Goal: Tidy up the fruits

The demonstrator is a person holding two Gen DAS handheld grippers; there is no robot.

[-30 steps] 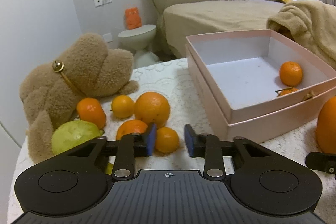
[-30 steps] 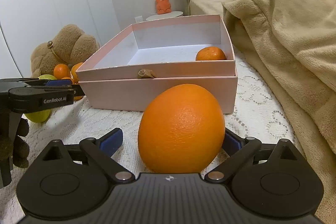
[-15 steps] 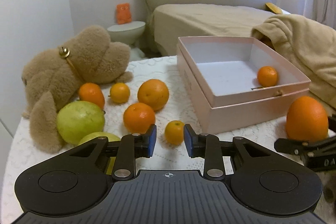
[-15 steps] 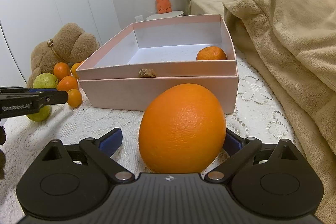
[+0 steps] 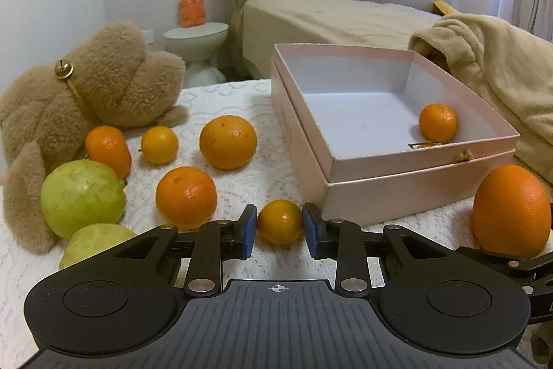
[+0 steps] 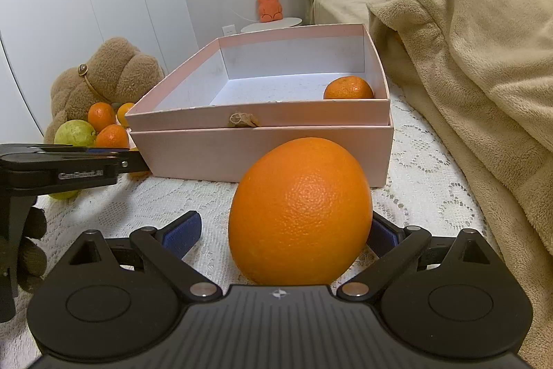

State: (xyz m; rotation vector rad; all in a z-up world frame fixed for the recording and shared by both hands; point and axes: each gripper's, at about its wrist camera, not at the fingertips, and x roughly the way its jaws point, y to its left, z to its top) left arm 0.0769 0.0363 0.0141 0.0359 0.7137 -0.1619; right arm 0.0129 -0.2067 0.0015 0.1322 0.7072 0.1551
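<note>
My left gripper (image 5: 279, 231) is open with its blue pads on either side of a small orange mandarin (image 5: 280, 222) on the lace cloth, small gaps showing on both sides. My right gripper (image 6: 287, 234) is open around a large orange (image 6: 300, 211) that stands on the cloth; the right pad is close to it, the left pad is apart. The large orange also shows in the left wrist view (image 5: 511, 211). A pink box (image 5: 390, 140) holds one mandarin (image 5: 437, 122). Several oranges (image 5: 228, 142) and two green guavas (image 5: 82, 197) lie left of the box.
A brown plush toy (image 5: 86, 95) sits behind the fruit at the left. A beige blanket (image 6: 477, 75) is heaped right of the box. A bed and a white side table with an orange figure (image 5: 193, 9) stand behind. The left gripper shows in the right wrist view (image 6: 69, 168).
My left gripper has pulled back and lowered, so the small mandarin now sits between its pads. The right gripper and the large orange have not moved.
</note>
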